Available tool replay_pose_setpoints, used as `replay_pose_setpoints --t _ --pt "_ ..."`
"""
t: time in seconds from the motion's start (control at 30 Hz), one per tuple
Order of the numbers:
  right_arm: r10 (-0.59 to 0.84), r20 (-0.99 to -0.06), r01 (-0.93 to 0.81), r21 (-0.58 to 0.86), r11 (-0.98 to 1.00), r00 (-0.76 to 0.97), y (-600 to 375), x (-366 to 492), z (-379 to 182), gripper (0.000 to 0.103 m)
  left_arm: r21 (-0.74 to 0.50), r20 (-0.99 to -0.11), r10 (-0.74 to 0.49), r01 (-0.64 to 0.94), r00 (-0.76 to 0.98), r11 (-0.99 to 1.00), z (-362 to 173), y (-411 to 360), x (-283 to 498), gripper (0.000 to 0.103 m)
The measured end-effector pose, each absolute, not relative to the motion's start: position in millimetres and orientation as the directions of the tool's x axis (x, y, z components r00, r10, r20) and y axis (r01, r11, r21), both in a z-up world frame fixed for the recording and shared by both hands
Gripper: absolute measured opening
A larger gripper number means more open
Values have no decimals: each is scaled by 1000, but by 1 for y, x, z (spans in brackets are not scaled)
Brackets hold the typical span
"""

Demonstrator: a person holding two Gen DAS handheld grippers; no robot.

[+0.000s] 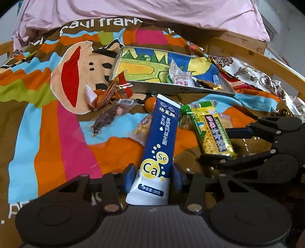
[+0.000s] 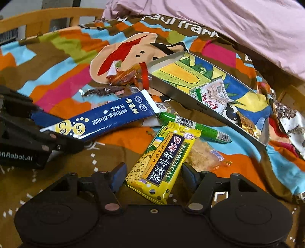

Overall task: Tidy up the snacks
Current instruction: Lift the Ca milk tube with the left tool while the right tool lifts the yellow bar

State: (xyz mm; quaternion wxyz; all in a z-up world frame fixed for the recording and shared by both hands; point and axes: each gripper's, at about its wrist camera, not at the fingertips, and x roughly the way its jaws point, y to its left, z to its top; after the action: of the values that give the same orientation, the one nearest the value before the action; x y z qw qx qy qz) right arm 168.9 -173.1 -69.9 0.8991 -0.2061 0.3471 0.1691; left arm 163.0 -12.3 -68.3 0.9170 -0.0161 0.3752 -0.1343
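Observation:
My left gripper (image 1: 152, 178) is shut on a blue powder sachet (image 1: 161, 137), which also shows in the right wrist view (image 2: 106, 119). My right gripper (image 2: 153, 176) is open, its fingers on either side of a yellow cracker packet (image 2: 162, 162) lying on the bedspread; it also shows in the left wrist view (image 1: 211, 131). A metal tray (image 1: 122, 57) with a painted bottom lies beyond and holds a white snack pack (image 1: 178, 75) and a brown packet (image 1: 209, 84). A green sausage stick (image 2: 190, 124) lies behind the yellow packet.
Loose snacks lie on the colourful bedspread: orange wrappers (image 1: 106, 95), a dark dried-meat pack (image 1: 110, 116), a small orange (image 1: 149, 104), a clear pastry pack (image 2: 204, 156). A pink quilt (image 1: 133, 11) is at the back. A wooden bed frame (image 1: 247, 55) runs on the right.

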Motion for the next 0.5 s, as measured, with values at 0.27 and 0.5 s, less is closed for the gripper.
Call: replay_pose_setpoints --t 0.27,0.5 --pt "158 -698 -440 -244 864 698 -173 172 -75 71 -83 -638 -246 253 730 964 -63 -17 165 70" --pt "143 -685 -429 -266 863 714 -169 170 -79 72 -50 -630 -251 285 735 957 -69 -23 174 66"
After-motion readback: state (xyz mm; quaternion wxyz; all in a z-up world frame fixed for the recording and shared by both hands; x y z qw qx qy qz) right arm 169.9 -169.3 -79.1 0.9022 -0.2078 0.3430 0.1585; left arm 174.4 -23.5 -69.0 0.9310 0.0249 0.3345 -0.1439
